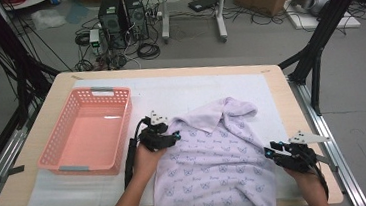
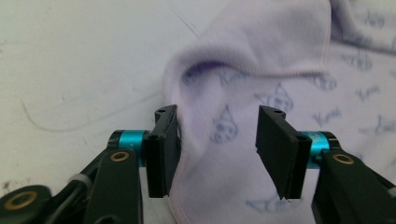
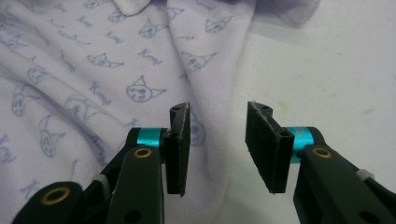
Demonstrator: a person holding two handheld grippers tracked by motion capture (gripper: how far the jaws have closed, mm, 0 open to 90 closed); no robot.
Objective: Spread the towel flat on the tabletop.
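Folding the lilac printed garment (image 1: 216,165) near the table's front edge.
Both tongs, left (image 2: 217,154) and right (image 3: 217,149), are released astride its side hems; next they likely must pinch the cloth.

Even, soft light; slightly blurred close-ups

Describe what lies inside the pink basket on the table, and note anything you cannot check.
The pink basket shows a bare pink floor with nothing lying in it. The strip of floor just behind its near wall is hidden by that wall. The lilac garment lies outside, beside it on the white sheet.
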